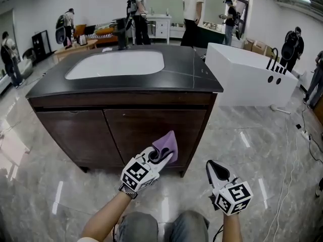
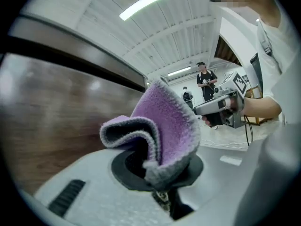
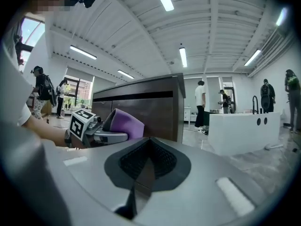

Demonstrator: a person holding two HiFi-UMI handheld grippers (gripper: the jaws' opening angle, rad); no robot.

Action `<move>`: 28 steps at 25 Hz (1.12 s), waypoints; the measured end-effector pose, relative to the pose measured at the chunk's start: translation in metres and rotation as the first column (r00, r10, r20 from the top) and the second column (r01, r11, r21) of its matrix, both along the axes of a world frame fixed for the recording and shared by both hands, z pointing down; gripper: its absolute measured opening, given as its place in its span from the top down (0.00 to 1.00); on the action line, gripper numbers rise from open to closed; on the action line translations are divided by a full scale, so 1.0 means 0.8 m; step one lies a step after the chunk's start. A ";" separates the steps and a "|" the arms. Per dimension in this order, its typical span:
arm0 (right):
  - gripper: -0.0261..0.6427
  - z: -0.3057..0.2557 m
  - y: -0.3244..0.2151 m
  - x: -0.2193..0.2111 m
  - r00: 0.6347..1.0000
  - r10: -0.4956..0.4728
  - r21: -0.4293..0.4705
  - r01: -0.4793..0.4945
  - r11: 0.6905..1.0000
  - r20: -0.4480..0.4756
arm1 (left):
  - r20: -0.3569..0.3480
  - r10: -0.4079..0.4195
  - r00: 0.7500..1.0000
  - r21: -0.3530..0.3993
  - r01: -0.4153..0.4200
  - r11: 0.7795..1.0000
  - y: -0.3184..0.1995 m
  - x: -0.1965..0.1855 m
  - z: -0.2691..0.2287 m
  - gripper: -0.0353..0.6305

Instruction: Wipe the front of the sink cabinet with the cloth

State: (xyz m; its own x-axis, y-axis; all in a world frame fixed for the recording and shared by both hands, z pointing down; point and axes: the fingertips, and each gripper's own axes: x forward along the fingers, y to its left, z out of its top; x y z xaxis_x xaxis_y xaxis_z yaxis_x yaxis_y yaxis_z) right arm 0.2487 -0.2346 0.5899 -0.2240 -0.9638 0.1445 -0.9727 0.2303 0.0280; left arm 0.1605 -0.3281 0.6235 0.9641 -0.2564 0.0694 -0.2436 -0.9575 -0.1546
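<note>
A dark wooden sink cabinet (image 1: 151, 130) with a black top and white basin (image 1: 117, 63) stands before me. My left gripper (image 1: 160, 156) is shut on a purple cloth (image 1: 167, 145), held low in front of the cabinet's right door; whether the cloth touches the wood I cannot tell. In the left gripper view the cloth (image 2: 164, 126) folds out of the jaws beside the cabinet front (image 2: 56, 112). My right gripper (image 1: 216, 170) hangs to the right, shut and empty, off the cabinet. In the right gripper view its closed jaws (image 3: 149, 161) face the cabinet (image 3: 141, 109), the left gripper and the cloth (image 3: 123, 124).
A white counter (image 1: 252, 74) stands to the right of the cabinet, with cables (image 1: 298, 150) on the glossy floor beyond it. Several people (image 1: 192, 9) stand at the back by furniture. My knees (image 1: 166, 226) show at the bottom edge.
</note>
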 end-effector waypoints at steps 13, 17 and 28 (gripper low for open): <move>0.95 -0.082 -0.062 -0.145 0.958 -0.282 0.050 0.285 0.957 -0.053 | 0.014 -0.314 0.949 0.070 0.312 0.947 -0.009 -0.185 -0.077 0.88; 0.95 -0.089 -0.073 -0.197 0.930 -0.358 0.059 0.363 0.930 -0.079 | 0.023 -0.392 0.920 0.077 0.389 0.918 0.002 -0.234 -0.085 0.88; 0.95 -0.161 -0.108 -0.303 0.886 -0.451 0.136 0.463 0.876 -0.108 | -0.021 -0.482 0.876 0.179 0.477 0.860 -0.006 -0.333 -0.170 0.87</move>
